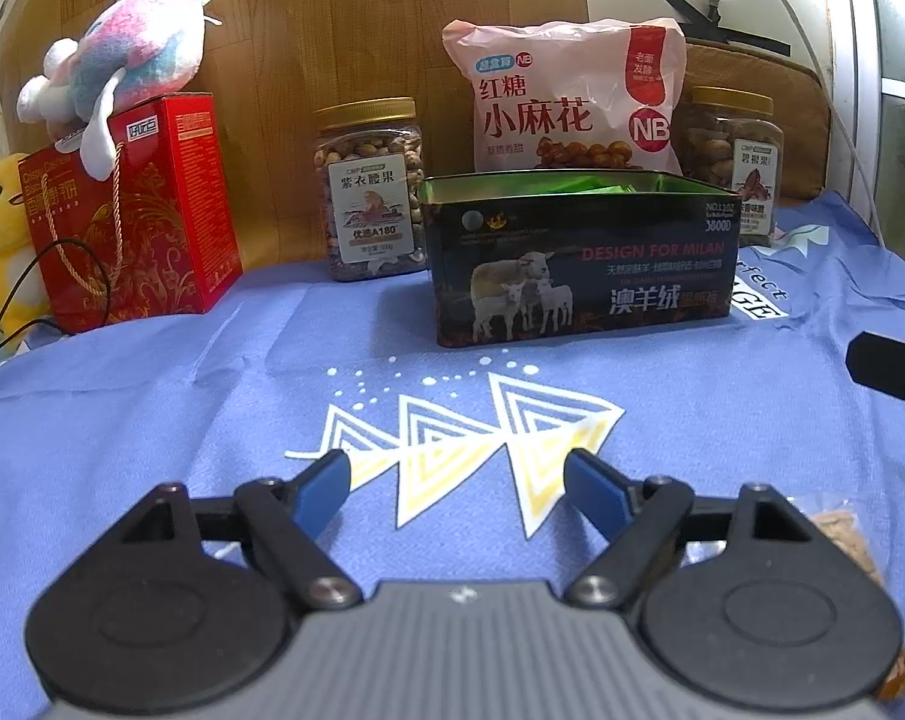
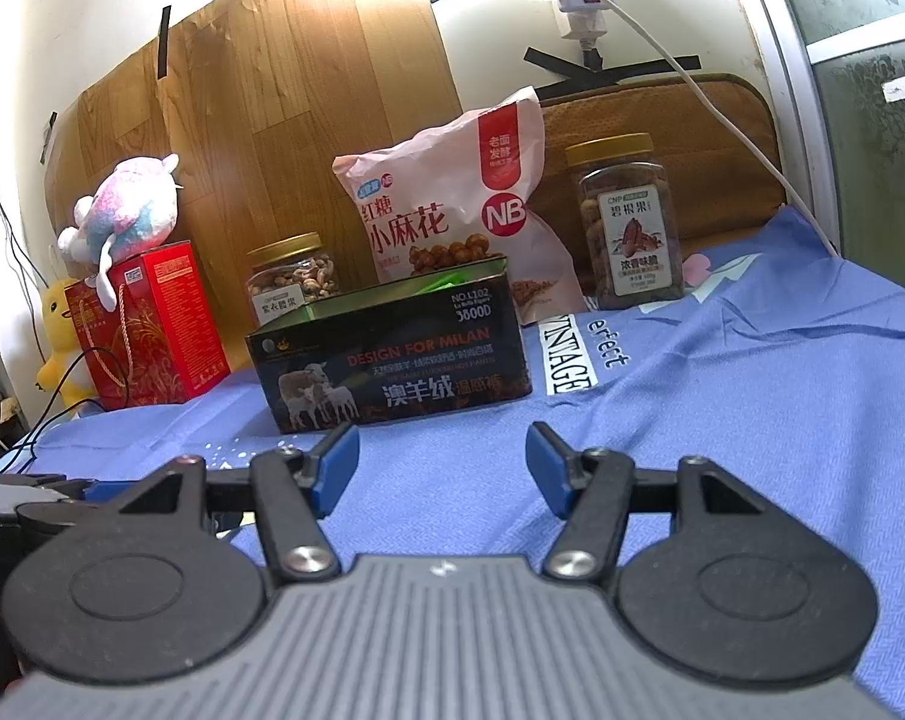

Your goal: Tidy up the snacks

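- Left claw point(image 1: 458, 483) gapes over the blue cloth point(image 1: 152, 420), holding nothing.
- Right claw point(image 2: 443, 459) likewise spread, empty.
- Open dark tin point(image 1: 578, 258) sits ahead, green packets point(image 1: 572, 185) inside; pink snack bag point(image 1: 566, 96) stands behind it.

Tin point(image 1: 578, 264): "DESIGN FOR MILAN"; pink bag point(image 1: 566, 96): "NB"; cloth point(image 2: 722, 396): "VINTAGE".

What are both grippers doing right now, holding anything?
Left gripper: open, holding nothing.
Right gripper: open, holding nothing.

Blue cloth point(image 1: 152, 420), tin point(image 1: 578, 264), jars point(image 1: 371, 192), red box point(image 1: 140, 222)
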### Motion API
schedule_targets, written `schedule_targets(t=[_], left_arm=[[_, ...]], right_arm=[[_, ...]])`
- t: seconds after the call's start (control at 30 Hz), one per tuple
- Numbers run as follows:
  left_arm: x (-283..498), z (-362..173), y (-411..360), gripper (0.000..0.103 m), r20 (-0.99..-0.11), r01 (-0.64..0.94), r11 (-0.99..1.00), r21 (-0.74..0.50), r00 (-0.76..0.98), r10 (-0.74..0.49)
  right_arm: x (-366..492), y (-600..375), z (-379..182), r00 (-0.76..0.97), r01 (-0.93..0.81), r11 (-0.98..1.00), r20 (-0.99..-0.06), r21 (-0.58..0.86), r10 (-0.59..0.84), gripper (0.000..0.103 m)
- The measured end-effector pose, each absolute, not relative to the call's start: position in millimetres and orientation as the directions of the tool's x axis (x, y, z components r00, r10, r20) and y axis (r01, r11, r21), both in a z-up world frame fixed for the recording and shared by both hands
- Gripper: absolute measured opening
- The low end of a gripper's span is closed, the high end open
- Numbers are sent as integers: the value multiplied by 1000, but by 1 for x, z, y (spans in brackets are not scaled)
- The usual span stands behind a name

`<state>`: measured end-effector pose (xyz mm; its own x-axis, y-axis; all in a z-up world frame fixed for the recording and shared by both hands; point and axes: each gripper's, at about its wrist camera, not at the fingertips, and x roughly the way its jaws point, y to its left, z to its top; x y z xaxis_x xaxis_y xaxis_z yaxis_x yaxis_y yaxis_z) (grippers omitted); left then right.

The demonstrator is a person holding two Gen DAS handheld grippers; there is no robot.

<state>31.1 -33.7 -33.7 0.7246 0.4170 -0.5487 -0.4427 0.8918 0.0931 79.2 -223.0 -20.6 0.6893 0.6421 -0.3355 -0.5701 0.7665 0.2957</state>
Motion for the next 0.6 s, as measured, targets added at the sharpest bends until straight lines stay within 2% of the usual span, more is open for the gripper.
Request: schedule_targets(t=[0.6], left_arm=[[31,-33,-36,85,-545,-445,889,108,721,427]], right_arm=[[80,-224,-20,687,-573,764,-334,297,645,64]])
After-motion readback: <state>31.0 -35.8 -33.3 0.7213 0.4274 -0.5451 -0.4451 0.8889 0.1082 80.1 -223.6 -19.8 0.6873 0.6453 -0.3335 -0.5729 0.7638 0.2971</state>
